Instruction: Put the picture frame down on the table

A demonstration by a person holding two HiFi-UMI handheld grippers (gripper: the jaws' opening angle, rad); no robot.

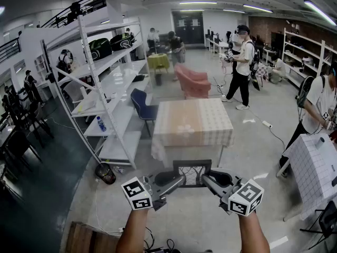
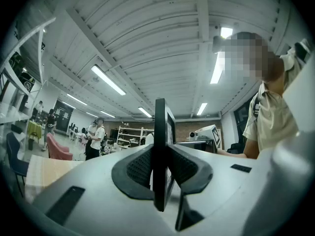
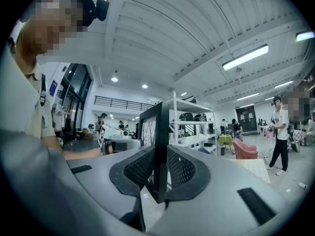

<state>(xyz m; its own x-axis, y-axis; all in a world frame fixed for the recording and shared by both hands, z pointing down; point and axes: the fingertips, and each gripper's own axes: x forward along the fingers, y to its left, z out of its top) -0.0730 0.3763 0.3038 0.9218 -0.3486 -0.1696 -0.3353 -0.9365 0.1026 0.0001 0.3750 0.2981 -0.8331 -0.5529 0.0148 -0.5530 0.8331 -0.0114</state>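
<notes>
2 hand-held grippers (image 1: 180, 180) (image 1: 205, 178); pic frame (image 2: 160, 127) edge-on, gripper views

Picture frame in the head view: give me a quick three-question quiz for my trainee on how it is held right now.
1. True or false: the black rectangular picture frame already rests on the table with the pale checked cloth.
2. Of the left gripper and the right gripper, which holds the frame? A) left only B) right only C) both
3. Fill in: each gripper's jaws clamp a ___ edge of the frame.
Key: 1 false; 2 C; 3 side.
</notes>
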